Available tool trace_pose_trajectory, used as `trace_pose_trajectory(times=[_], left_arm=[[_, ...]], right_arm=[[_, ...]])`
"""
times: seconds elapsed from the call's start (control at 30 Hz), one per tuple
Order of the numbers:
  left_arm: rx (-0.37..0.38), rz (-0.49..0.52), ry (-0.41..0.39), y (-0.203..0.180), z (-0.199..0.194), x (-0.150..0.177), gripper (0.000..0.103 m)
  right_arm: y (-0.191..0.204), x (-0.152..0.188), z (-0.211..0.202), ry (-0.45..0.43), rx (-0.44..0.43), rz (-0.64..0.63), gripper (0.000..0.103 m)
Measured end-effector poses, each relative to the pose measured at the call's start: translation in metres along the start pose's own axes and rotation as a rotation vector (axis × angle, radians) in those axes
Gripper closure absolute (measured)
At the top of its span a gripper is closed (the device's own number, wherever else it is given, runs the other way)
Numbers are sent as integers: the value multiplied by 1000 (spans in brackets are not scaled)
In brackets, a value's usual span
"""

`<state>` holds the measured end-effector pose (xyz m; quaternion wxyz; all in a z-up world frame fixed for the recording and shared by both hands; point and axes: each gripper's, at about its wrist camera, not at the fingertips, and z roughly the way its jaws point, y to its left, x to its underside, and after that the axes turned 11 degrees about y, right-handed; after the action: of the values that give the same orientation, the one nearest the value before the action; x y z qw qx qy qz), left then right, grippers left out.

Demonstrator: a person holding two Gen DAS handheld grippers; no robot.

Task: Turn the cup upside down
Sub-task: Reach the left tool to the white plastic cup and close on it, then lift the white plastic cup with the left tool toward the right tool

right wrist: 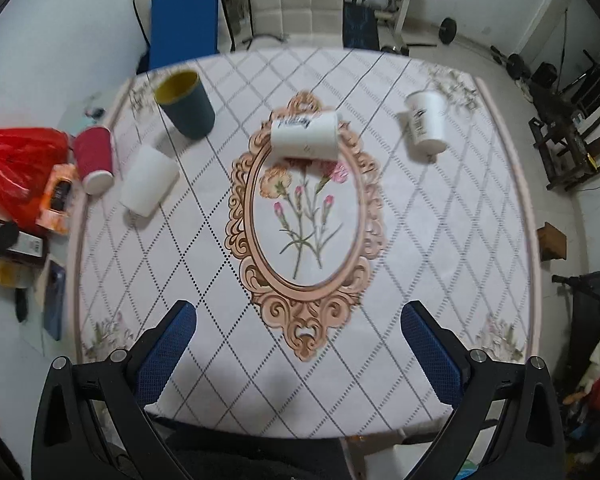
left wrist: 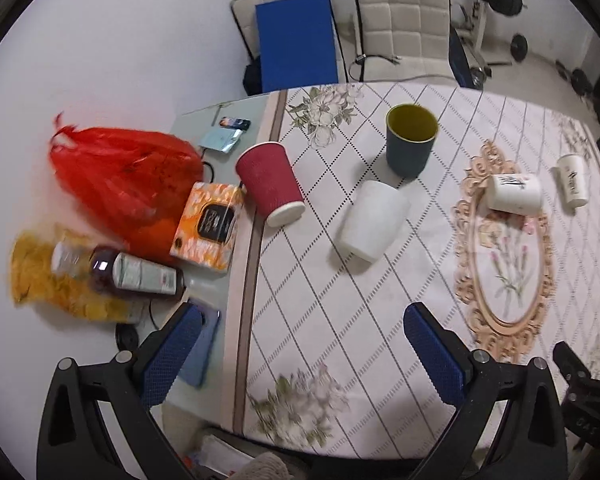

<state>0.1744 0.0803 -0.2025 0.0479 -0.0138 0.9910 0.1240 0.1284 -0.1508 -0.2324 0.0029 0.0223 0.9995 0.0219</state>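
A dark blue-green cup with a yellow inside (left wrist: 411, 140) (right wrist: 186, 106) stands upright with its mouth up at the far side of the table. A red paper cup (left wrist: 271, 184) (right wrist: 94, 154), a plain white cup (left wrist: 374, 221) (right wrist: 150, 181) and two white printed cups (left wrist: 514, 193) (right wrist: 305, 135), (left wrist: 573, 179) (right wrist: 426, 125) stand bottom up. My left gripper (left wrist: 302, 354) is open and empty above the near left of the table. My right gripper (right wrist: 298, 352) is open and empty above the near edge.
A red plastic bag (left wrist: 120, 176), an orange box (left wrist: 210, 226), a bottle (left wrist: 136, 274) and a blue phone (left wrist: 202, 350) crowd the table's left side. The patterned tablecloth (right wrist: 440, 240) covers the table. Chairs (left wrist: 404, 20) and gym weights stand behind it.
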Motion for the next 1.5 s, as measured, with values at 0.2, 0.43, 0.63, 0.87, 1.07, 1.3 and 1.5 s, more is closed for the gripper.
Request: trace_pose_trajectory(times=[0.2,0.43,0.63,0.87,1.07,1.3,1.5], left_arm=[[-4,85,43,-4,49,-50,0],[6,223,128,-22,101,-94,4],[104,309,214,-41,134,-121,8],[128,406,257,-79,161,-134,8],[118,443,283,-100,183,-139,8],[108,445,306,-111,210,-149,32],[115,424,283,-116,216,-153,33]], right_arm=[[36,-34,59,102,44,-25,0],[74,-73,107,192,73,-71,0],[92,-96,130,230,90,-78,0],[90,-110,143,264,98,-45,0],[78,-114,151,281,103,-21,0],[70,-120,156,295,95,-1,0],[64,-128,156,295,89,10,0]])
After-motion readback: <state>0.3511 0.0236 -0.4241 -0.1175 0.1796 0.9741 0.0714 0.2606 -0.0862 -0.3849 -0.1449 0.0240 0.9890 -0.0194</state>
